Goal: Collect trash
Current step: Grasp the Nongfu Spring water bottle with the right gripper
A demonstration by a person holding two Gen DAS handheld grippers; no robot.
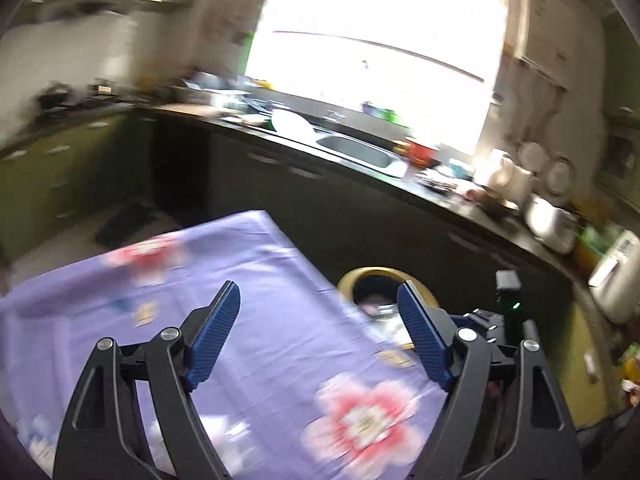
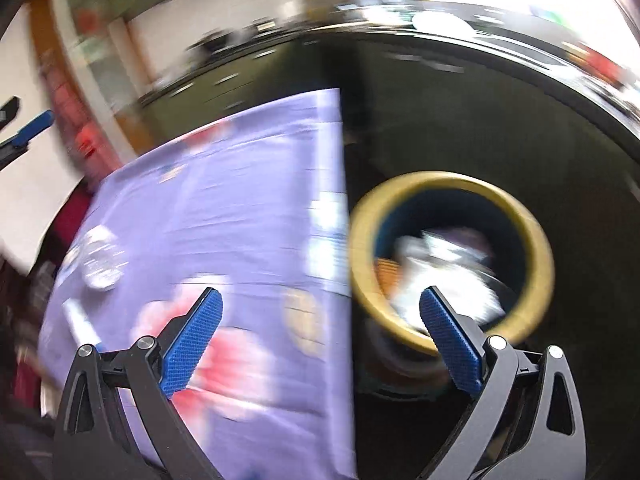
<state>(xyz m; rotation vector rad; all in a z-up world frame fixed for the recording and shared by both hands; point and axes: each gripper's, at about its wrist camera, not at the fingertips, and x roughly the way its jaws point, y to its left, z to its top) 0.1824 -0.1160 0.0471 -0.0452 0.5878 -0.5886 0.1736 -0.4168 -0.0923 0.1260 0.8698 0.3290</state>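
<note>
Where the lilac flowered tablecloth (image 1: 256, 280) ends at lower right of the left wrist view, a bin with a yellow rim (image 1: 380, 274) stands just beyond the table's edge, lower than the tabletop, its mouth partly hidden behind the cloth. The left gripper (image 1: 320, 300) hangs over that edge with its blue pads (image 1: 216, 332) wide apart and nothing between them; one pad lies over cloth, the other over the bin's rim.

In the right wrist view the cloth's edge (image 2: 340, 200) runs nearly straight down the middle of the frame, table to the left, dark floor and bin (image 2: 532, 240) to the right. Crumpled white and silvery trash (image 2: 440, 276) lies inside the bin, right of centre. The right gripper (image 2: 320, 304) also straddles the edge, pads apart and empty. On the cloth at left sit a blurred clear round item (image 2: 98, 262) and a small white one (image 2: 80, 320); I cannot tell what they are.

A dark gap of floor separates the bin from the black kitchen counter (image 1: 400, 188), which curves across the upper right of the left view, crowded with dishes beside a sink (image 1: 360, 152). Both views are motion-blurred.
</note>
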